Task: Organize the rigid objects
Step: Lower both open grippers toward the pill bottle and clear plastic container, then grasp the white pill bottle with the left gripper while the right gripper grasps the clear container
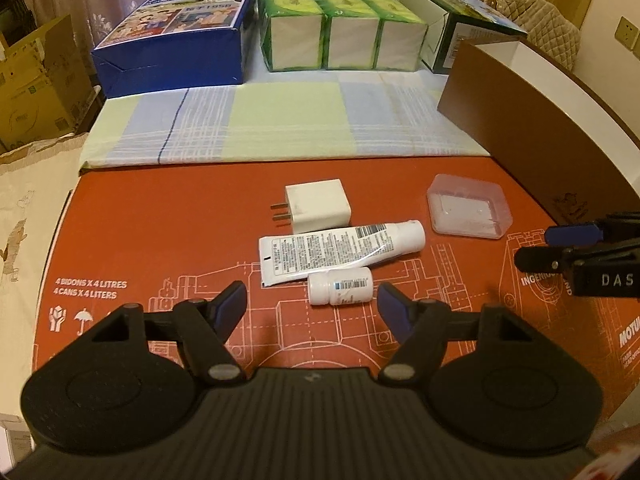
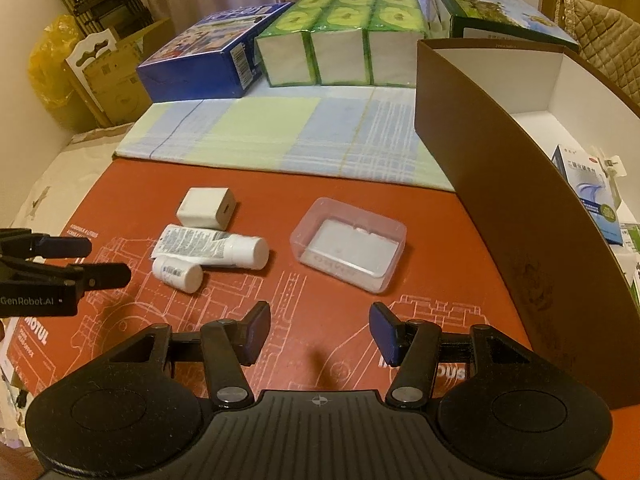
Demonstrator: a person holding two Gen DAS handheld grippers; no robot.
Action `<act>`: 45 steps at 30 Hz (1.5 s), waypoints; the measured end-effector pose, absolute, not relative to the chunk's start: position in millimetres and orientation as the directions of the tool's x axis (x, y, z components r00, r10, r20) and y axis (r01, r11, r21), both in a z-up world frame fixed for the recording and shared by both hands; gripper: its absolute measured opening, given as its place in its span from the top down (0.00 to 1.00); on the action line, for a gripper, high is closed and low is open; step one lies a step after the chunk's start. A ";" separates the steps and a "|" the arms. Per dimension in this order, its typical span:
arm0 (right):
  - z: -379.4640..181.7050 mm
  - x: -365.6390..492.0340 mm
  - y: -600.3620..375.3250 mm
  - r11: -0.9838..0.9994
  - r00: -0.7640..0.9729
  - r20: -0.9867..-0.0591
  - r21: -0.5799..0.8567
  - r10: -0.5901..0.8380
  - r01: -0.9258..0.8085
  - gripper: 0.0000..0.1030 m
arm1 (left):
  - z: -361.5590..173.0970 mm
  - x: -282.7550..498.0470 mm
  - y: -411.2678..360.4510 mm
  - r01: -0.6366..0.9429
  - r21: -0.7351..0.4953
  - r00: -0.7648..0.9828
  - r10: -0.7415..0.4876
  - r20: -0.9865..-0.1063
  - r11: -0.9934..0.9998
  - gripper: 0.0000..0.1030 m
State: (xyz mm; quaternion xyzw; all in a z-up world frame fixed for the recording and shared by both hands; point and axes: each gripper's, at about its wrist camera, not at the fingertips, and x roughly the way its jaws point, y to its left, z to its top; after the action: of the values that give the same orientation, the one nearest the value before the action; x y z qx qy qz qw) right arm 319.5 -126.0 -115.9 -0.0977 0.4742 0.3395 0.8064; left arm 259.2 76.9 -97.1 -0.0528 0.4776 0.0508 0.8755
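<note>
Red printed cardboard, four loose items.
White bottle touching tube; charger behind, clear case beside brown box. Left gripper and right gripper fingers apart, empty.

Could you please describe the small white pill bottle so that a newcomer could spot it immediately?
On the red printed cardboard, three white items cluster beside a clear plastic box. The pill bottle lies on its side against the tube: the shortest, round one, nearest the left gripper.
</note>
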 end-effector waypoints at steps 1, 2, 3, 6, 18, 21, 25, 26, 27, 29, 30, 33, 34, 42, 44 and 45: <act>-117.3 322.2 -125.4 0.750 0.317 -0.833 0.165 0.454 -0.641 0.49 | -99.8 261.3 76.0 -0.135 -0.044 0.535 0.035 -0.844 0.990 0.33; -118.3 324.2 -125.1 0.749 0.315 -0.834 0.164 0.453 -0.642 0.49 | -102.5 263.0 74.8 -0.130 -0.044 0.533 0.033 -0.845 0.991 0.33; -119.2 326.8 -125.0 0.750 0.316 -0.835 0.162 0.450 -0.642 0.49 | -105.3 264.6 73.6 -0.125 -0.044 0.533 0.030 -0.846 0.991 0.33; -121.4 332.4 -124.7 0.750 0.308 -0.841 0.161 0.444 -0.642 0.49 | -114.9 270.3 69.8 -0.111 -0.049 0.524 0.016 -0.852 0.993 0.33; -130.0 348.7 -136.7 0.761 0.286 -0.860 0.166 0.423 -0.628 0.49 | -143.7 288.8 60.8 -0.122 -0.055 0.521 0.017 -0.854 0.991 0.33; -130.8 352.3 -139.8 0.763 0.285 -0.861 0.167 0.422 -0.625 0.49 | -148.2 292.8 59.5 -0.129 -0.037 0.519 0.036 -0.854 0.991 0.34; -130.5 357.6 -140.5 0.759 0.284 -0.857 0.171 0.429 -0.629 0.49 | -152.4 296.8 58.4 -0.128 -0.021 0.517 0.049 -0.855 0.992 0.41; -130.3 359.0 -139.7 0.757 0.284 -0.856 0.172 0.431 -0.630 0.49 | -153.6 297.4 58.2 -0.129 -0.020 0.515 0.050 -0.856 0.991 0.44; -129.9 360.8 -139.0 0.754 0.284 -0.855 0.173 0.434 -0.633 0.49 | -154.8 298.2 58.4 -0.130 -0.020 0.512 0.050 -0.857 0.991 0.46; -129.7 363.9 -136.6 0.749 0.287 -0.851 0.173 0.440 -0.639 0.49 | -154.3 297.3 58.1 -0.127 -0.007 0.524 0.061 -0.849 0.992 0.59; -129.1 366.2 -135.0 0.745 0.288 -0.848 0.172 0.444 -0.644 0.49 | -153.7 296.8 58.1 -0.121 -0.003 0.526 0.061 -0.848 0.993 0.59; -127.3 372.6 -130.0 0.737 0.300 -0.838 0.166 0.455 -0.655 0.49 | -152.2 294.1 62.0 -0.127 -0.006 0.528 0.063 -0.847 0.992 0.59; -126.7 375.4 -128.4 0.736 0.305 -0.834 0.165 0.460 -0.657 0.49 | -151.3 292.6 63.5 -0.133 -0.004 0.529 0.067 -0.846 0.991 0.59; -132.5 400.8 -111.7 0.716 0.316 -0.813 0.167 0.489 -0.678 0.49 | -142.6 281.3 81.4 -0.209 0.019 0.523 0.128 -0.843 0.978 0.59; -136.8 406.7 -106.9 0.708 0.308 -0.815 0.167 0.491 -0.686 0.49 | -140.7 279.2 87.0 -0.231 0.023 0.519 0.143 -0.843 0.973 0.59; -139.2 409.5 -104.5 0.706 0.307 -0.816 0.165 0.490 -0.689 0.49 | -139.7 278.0 89.5 -0.241 0.025 0.519 0.151 -0.842 0.970 0.59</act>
State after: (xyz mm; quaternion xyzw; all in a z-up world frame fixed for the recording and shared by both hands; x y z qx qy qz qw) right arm 409.5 -104.5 -139.2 -0.1080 0.4597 0.3680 0.8010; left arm 278.0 89.5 -139.7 -0.0471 0.4776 0.1125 0.8701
